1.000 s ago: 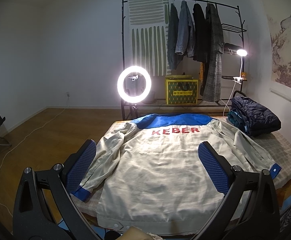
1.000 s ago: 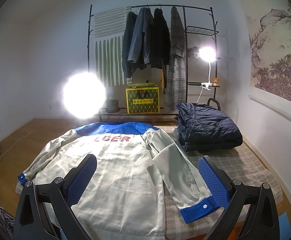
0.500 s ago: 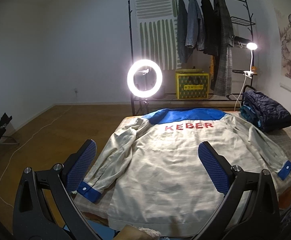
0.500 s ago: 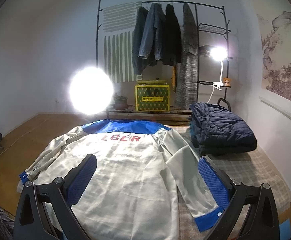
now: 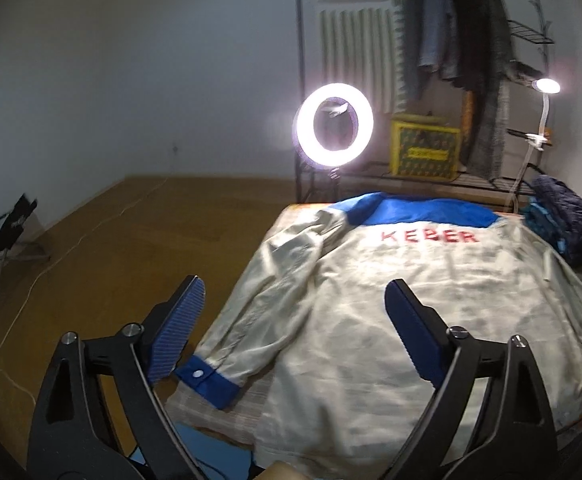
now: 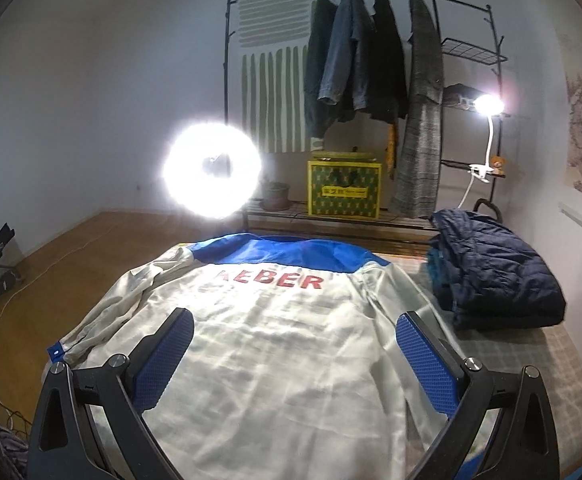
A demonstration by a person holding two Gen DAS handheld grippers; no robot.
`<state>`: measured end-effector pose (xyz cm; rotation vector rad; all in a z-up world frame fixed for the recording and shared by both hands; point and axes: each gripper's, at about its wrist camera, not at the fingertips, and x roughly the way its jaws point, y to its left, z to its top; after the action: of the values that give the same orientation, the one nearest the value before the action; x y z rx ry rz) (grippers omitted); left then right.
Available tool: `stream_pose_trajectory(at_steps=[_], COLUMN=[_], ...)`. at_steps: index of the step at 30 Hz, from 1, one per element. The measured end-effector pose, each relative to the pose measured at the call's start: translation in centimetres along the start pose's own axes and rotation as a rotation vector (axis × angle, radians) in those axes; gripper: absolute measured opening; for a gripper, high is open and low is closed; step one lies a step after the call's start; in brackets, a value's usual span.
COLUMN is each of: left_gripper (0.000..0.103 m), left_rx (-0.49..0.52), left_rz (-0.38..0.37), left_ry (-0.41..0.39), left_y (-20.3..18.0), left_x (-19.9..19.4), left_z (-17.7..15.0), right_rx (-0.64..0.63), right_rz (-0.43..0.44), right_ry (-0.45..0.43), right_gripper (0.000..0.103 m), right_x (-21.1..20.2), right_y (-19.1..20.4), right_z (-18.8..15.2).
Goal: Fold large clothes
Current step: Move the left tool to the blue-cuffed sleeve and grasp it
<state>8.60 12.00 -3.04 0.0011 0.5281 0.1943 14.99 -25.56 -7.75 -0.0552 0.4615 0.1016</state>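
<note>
The left gripper (image 5: 295, 308) hangs above the blue cuff (image 5: 207, 378) of the near sleeve, jaws spread and just narrowing, nothing between them. The right gripper (image 6: 293, 338) hovers spread and empty over the cream jacket with blue yoke and red lettering (image 6: 283, 344), lying back-up on the checked bed (image 6: 531, 360). Beyond sit a folded navy quilted coat (image 6: 499, 276), a glowing ring light (image 6: 211, 172) and a black clothes rack (image 6: 371, 60).

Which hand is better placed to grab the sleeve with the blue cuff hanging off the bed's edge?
Left. The left gripper, jaws open, frames that blue cuff; the right gripper faces the jacket's back.
</note>
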Motion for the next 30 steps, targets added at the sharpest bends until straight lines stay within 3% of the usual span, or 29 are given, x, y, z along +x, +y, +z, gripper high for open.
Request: stream_pose_trajectory(at_steps=[7, 11, 15, 19, 30], left_gripper=[0.081, 0.081, 0.081, 0.081, 0.081], left_rx=[-0.164, -0.249, -0.281, -0.405, -0.469], left_rz=[-0.014, -0.081, -0.083, -0.160, -0.150], left_ry=[0.172, 0.300, 0.400, 0.522, 0.665], left_y=[7.3, 10.9, 13.4, 15.9, 19.3], left_x=[7.5, 12.2, 16.7, 20.5, 26.6], left_z=[-1.2, -2.3, -4.2, -7.0, -11.9], right_rx=[0.048, 0.056, 0.056, 0.051, 0.043], right_rz=[0.087, 0.139, 0.177, 0.193, 0.193], right_ry=[0.049, 0.092, 0.134, 0.192, 0.288], right_gripper=[0.096, 0.096, 0.096, 0.096, 0.096], right_x=[5.3, 8.1, 10.2, 11.7, 14.2], right_y=[1.1, 1.9, 2.4, 2.4, 2.5], right_z=[0.2, 0.0, -0.8, -1.8, -3.5])
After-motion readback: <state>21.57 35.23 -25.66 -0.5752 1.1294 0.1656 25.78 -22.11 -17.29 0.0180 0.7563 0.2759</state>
